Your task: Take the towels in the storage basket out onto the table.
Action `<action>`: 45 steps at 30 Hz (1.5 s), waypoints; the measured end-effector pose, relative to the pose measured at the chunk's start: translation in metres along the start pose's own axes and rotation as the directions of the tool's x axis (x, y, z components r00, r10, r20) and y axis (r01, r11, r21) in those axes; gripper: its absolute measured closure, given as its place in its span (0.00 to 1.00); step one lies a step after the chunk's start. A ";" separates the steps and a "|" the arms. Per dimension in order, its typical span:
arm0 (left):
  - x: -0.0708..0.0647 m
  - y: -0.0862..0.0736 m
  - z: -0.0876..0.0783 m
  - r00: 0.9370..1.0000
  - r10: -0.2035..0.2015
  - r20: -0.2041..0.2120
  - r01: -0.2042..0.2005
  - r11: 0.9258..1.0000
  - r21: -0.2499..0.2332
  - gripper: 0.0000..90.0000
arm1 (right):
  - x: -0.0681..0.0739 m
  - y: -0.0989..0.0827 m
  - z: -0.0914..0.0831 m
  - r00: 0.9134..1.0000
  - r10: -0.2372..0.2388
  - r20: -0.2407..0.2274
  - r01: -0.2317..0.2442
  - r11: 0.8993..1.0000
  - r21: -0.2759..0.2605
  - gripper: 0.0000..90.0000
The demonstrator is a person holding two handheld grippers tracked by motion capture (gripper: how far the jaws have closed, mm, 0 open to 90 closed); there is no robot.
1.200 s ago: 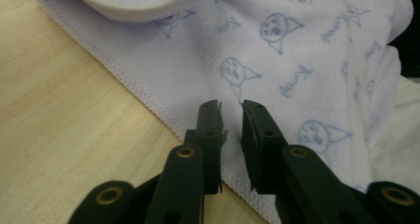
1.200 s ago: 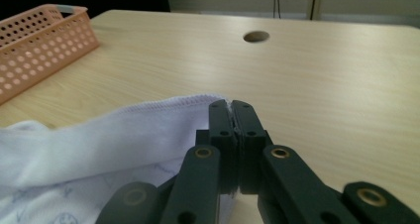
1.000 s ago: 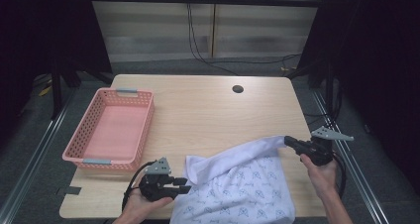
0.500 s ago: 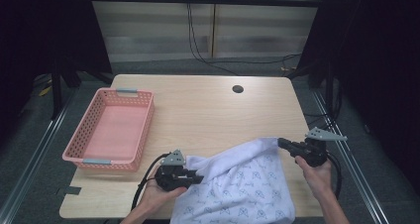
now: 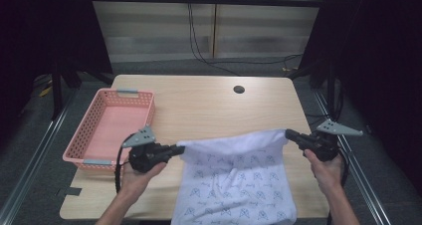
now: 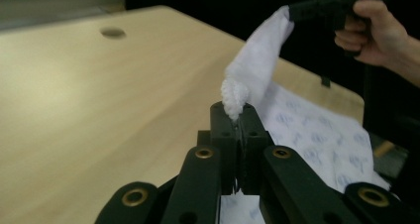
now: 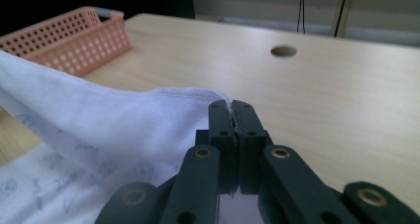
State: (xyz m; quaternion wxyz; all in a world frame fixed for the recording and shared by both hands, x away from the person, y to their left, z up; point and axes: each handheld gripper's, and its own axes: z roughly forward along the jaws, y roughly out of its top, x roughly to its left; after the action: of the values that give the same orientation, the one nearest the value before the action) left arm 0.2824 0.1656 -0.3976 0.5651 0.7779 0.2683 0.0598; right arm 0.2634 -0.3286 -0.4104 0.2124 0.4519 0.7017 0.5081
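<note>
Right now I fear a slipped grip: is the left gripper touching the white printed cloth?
Touching. In the left gripper view, the left gripper is shut on a bunched edge of the white printed cloth.

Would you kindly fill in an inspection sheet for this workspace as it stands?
Surface: wooden table, round hole near the far edge.
Job's things: white patterned cloth, top edge stretched off the table, the rest draped over the near edge.
Clutter: pink basket at left, empty.
Grippers: left tool shut on the cloth's left corner, its jaws having just closed; right tool shut on the right corner.
Cables: black cable trails from the left tool.
Surroundings: dark; wall cables behind.
</note>
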 end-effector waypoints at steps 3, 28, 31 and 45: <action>0.002 0.019 -0.018 0.999 0.022 -0.035 -0.023 0.998 -0.051 0.98 | -0.001 0.016 -0.005 1.000 0.002 -0.008 -0.003 0.999 -0.047 0.99; 0.110 0.096 0.037 0.959 -0.061 -0.276 0.072 0.997 0.029 0.63 | -0.059 0.106 0.072 0.995 0.006 0.104 -0.006 1.000 -0.006 0.80; 0.104 0.089 0.040 0.968 -0.068 -0.243 0.073 0.997 0.011 0.64 | -0.060 0.092 0.074 0.993 -0.009 0.116 0.004 0.999 0.045 0.70; 0.053 0.062 0.036 0.987 0.030 -0.156 -0.012 0.993 0.114 0.71 | -0.016 0.012 0.036 0.999 -0.035 -0.032 0.039 0.991 0.129 0.61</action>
State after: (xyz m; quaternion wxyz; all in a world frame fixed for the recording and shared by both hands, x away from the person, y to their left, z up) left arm 0.3632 0.1477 -0.3651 0.4967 0.8041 0.3070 0.1117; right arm 0.3040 -0.3220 -0.4161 0.1813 0.4442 0.7446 0.4641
